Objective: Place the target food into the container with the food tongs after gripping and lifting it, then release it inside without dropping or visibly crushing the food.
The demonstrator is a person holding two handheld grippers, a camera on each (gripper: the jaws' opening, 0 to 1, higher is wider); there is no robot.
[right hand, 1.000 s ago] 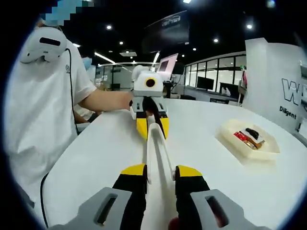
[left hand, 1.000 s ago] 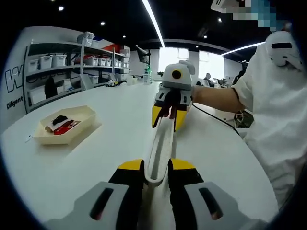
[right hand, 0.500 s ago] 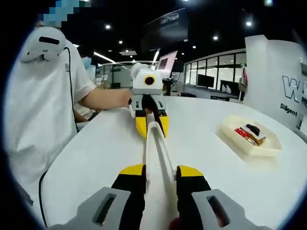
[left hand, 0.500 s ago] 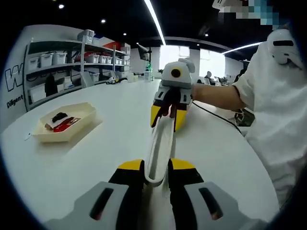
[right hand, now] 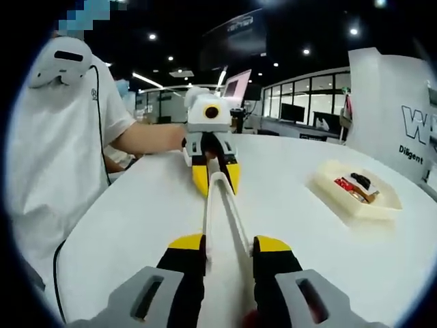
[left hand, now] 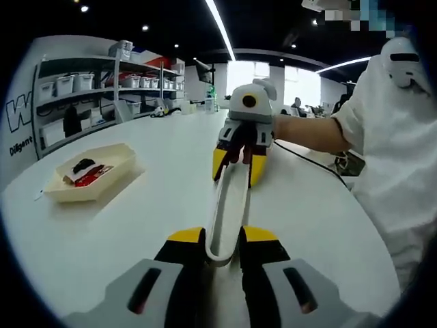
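White food tongs [left hand: 229, 205] are stretched between my two grippers above a white table [left hand: 157, 212]. My left gripper [left hand: 222, 238] is shut on the tongs' rounded hinge end. My right gripper [left hand: 239, 164] clamps the far end in the left gripper view. In the right gripper view my right gripper [right hand: 229, 242] is shut on the tongs [right hand: 218, 212], and my left gripper [right hand: 215, 179] holds their far tip. A cream tray [left hand: 109, 181] holds black, red and white food pieces [left hand: 85, 174]. The same tray [right hand: 369, 208] lies to the right, apart from both grippers.
A person in a white shirt [left hand: 399, 150] stands at the table's edge, with a forearm [left hand: 307, 133] behind the right gripper. Shelves with bins [left hand: 89, 85] line the far wall. A black cable [left hand: 307, 167] runs across the table near the person.
Both views have shifted slightly with the hands. The tongs stay clamped at both ends and the tray has not moved.
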